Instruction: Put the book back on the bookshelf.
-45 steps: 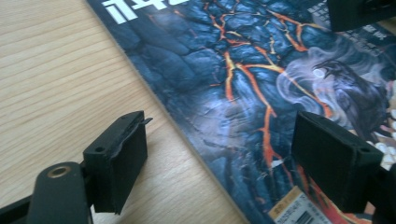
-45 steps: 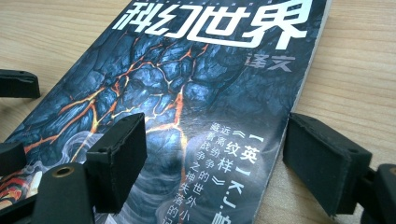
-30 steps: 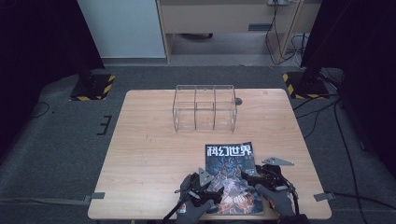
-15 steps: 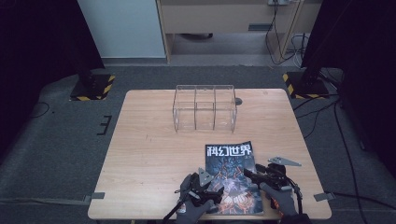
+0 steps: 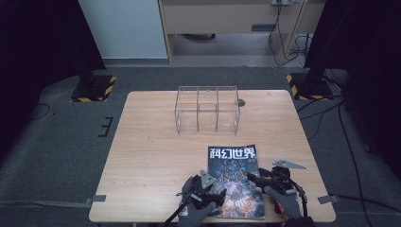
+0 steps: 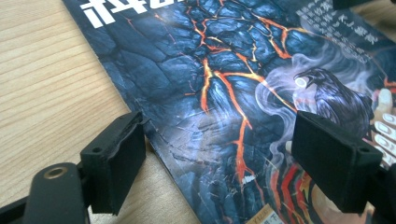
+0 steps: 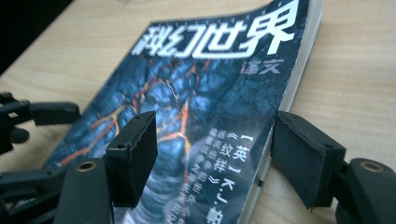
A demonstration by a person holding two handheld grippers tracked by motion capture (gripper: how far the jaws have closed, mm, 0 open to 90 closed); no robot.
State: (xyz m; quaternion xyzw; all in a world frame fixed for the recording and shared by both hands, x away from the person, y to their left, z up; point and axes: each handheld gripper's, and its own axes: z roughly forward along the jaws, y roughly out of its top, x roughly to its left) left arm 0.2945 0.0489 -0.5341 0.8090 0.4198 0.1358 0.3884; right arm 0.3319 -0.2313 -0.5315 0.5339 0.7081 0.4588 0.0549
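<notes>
A magazine with a dark blue cover, orange cracks and white Chinese title lies flat near the table's front edge. My left gripper sits at its left edge, low over the table. In the left gripper view it is open: one jaw is over bare wood, the other over the cover. My right gripper is at the magazine's right side. In the right gripper view it is open and straddles the page edge of the magazine. Nothing is gripped.
A clear acrylic organizer with three compartments stands at the back middle of the wooden table. A small round hole lies beside it. The left gripper shows at the left of the right gripper view.
The right gripper has shifted slightly at the magazine's right edge. The left gripper and the magazine have stayed in place.
</notes>
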